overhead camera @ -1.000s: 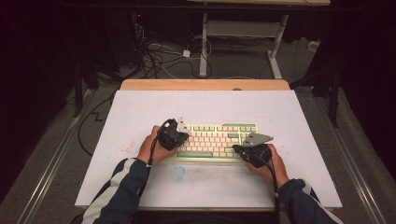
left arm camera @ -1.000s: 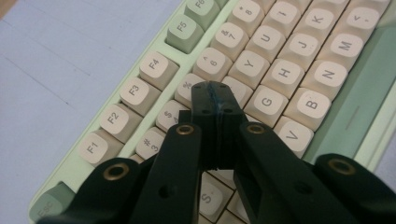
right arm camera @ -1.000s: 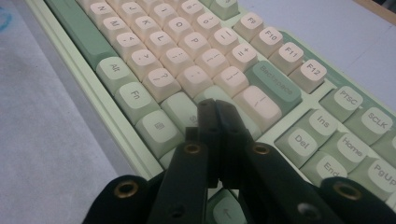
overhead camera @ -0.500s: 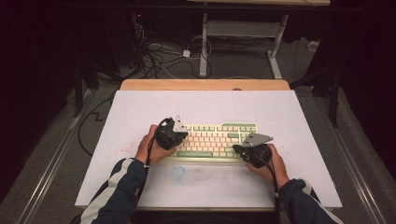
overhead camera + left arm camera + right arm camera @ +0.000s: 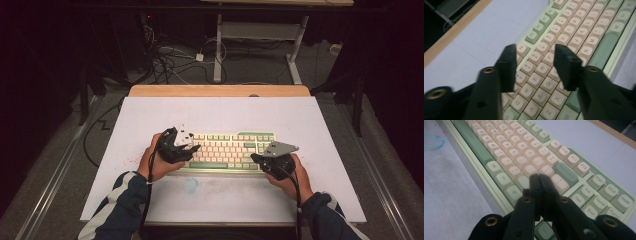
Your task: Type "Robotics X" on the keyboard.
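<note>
A pale green keyboard [image 5: 230,150] with cream keys lies on the white mat in front of the person. My left gripper [image 5: 194,148] hovers over its left end, above the letter keys [image 5: 574,27]. Its jaws [image 5: 535,50] have just been opening and stand apart, with nothing between them. My right gripper [image 5: 256,158] is at the keyboard's right end. Its jaws [image 5: 539,177] are shut together with nothing in them, the tips just above the keys near the large green key [image 5: 565,172]. A hand holds each gripper.
The white mat [image 5: 220,115] covers most of the wooden table [image 5: 220,90]. A faint blue mark [image 5: 191,185] sits on the mat in front of the keyboard. Beyond the table, cables [image 5: 170,60] and a desk frame [image 5: 295,50] stand on the dark floor.
The left hand has shifted and lifted slightly over the keyboard's left end. The right hand and the keyboard have stayed where they were.
</note>
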Demonstrator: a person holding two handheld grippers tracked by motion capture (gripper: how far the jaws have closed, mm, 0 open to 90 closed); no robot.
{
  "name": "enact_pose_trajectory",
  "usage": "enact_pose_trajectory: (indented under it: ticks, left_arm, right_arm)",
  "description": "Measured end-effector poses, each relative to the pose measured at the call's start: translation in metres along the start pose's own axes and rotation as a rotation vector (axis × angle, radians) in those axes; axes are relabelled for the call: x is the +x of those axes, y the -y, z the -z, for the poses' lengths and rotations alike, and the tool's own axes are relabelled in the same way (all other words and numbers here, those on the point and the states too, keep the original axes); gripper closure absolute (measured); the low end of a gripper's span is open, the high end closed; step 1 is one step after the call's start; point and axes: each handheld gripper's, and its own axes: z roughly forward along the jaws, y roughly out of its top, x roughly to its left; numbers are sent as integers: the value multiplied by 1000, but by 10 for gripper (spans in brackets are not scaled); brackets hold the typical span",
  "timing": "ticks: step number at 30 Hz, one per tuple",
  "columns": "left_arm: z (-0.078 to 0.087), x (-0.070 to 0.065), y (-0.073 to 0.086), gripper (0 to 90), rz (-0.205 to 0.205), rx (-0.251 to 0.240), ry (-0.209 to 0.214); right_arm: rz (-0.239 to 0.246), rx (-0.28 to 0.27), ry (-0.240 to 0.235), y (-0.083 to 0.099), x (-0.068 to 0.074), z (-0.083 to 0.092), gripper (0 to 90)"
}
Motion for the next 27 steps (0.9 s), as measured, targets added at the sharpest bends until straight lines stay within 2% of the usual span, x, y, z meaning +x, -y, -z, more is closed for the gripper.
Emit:
enact_pose_trajectory:
  ticks: [1,2,3,5,9,13,17,19,22,27]
  left_arm:
    - [2,0,1,462,-1,-10,4]
    - [5,1,1,399,-2,-15,4]
    - [6,1,2,399,-2,-17,3]
    - [9,2,3,299,9,-28,2]
    - [18,3,6,243,20,-56,-7]
    - [30,5,13,204,8,-76,-21]
    - [41,9,22,215,10,-87,-40]
    - [47,11,27,220,-7,-87,-44]
    - [55,13,32,220,15,-102,-45]
    - [66,17,43,195,18,-89,-69]
  right_arm:
    - [3,-1,1,0,0,1,897]
    - [7,-9,0,-1,-1,2,896]
    - [7,-9,0,-1,-1,2,896]
    - [1,-19,3,-2,-2,5,896]
    - [4,-22,-1,-3,-2,6,896]
    - [-1,-30,-3,-6,-4,6,896]
    - [1,-41,-6,-14,-4,5,896]
    - [5,-43,-9,-16,-5,5,896]
    - [3,-42,-6,-21,-7,0,895]
    - [19,-26,-17,-32,-6,-15,894]
